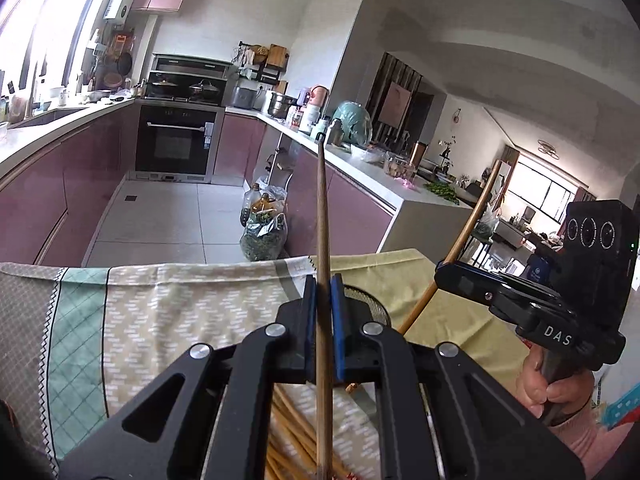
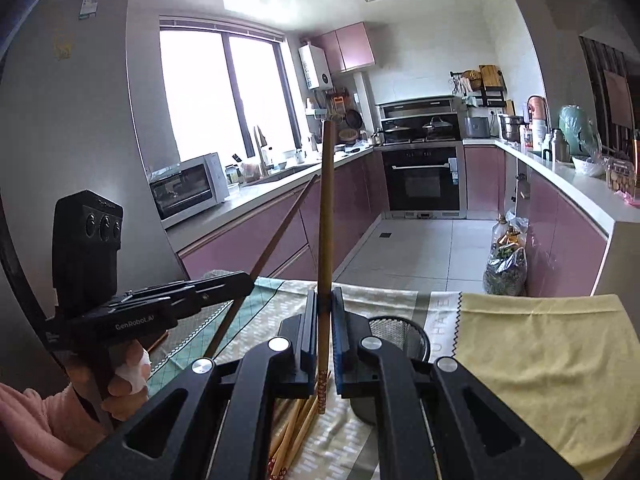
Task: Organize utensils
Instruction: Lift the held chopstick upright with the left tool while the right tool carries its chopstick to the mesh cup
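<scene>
My left gripper [image 1: 323,286] is shut on a brown wooden chopstick [image 1: 322,216] that stands upright, lifted above the table. My right gripper [image 2: 324,298] is shut on a lighter bamboo chopstick [image 2: 326,216], also upright. Each gripper shows in the other's view, the right one [image 1: 448,270] with its chopstick [image 1: 468,232] and the left one [image 2: 248,280] with its chopstick [image 2: 276,236]. A pile of several chopsticks [image 1: 292,436] lies on the cloth below the grippers and shows in the right wrist view [image 2: 296,428] too. A black mesh holder [image 2: 400,334] stands just behind the right gripper, also in the left wrist view [image 1: 366,300].
The table carries a patterned cloth [image 1: 160,304] and a yellow towel [image 2: 540,360]. Beyond its far edge are the kitchen floor, pink cabinets [image 1: 52,184], an oven [image 1: 174,140], bags on the floor [image 1: 264,228], a fridge [image 2: 64,128] at left and cluttered counters [image 2: 572,184].
</scene>
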